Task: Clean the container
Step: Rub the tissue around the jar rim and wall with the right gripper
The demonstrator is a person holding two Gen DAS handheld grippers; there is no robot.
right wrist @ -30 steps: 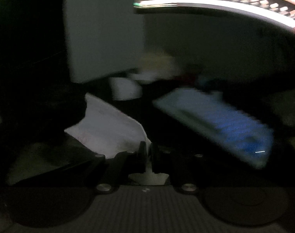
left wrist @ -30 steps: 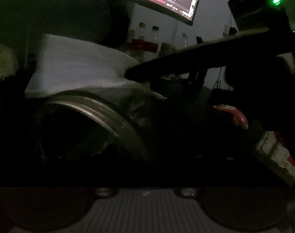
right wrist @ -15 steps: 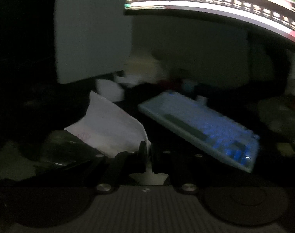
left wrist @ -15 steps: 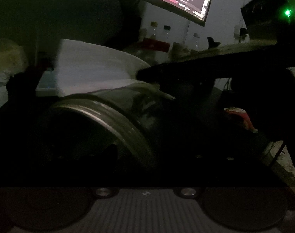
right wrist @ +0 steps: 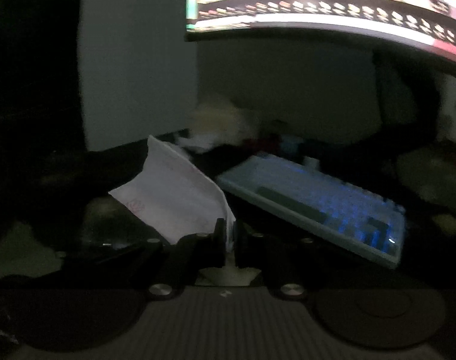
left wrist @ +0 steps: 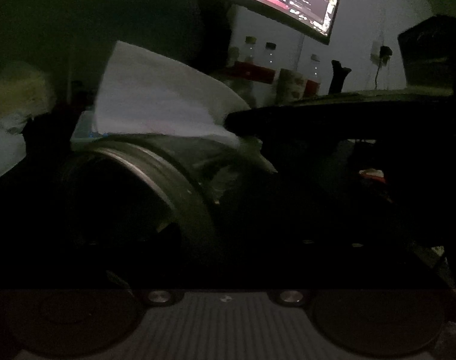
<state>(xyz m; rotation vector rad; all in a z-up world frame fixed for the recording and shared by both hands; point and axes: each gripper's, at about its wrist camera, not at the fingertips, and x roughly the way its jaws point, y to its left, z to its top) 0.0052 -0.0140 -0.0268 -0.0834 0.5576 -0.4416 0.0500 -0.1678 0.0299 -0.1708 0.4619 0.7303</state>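
— It's dim in here. Where's the container (left wrist: 155, 180)?

— Lying on its side between the jaws of the left hand-held gripper (left wrist: 228, 249), its round rim facing that camera. The jaws are opening at this moment, and it's too dark to say whether the pads press on it.

— And the other one?

— The right hand-held gripper (right wrist: 229, 240) has its fingers (right wrist: 218, 240) pressed together, pinching a corner of a white tissue (right wrist: 173, 198). The sheet fans up and to the left from the pinch. From the left view that tissue lies just above the container, with the right tool's dark fingers reaching in from the right.

— What's behind?

— A backlit keyboard (right wrist: 318, 207) on the table, a curved monitor (right wrist: 333, 15) above it, and some bottles (left wrist: 270, 57) by the wall.
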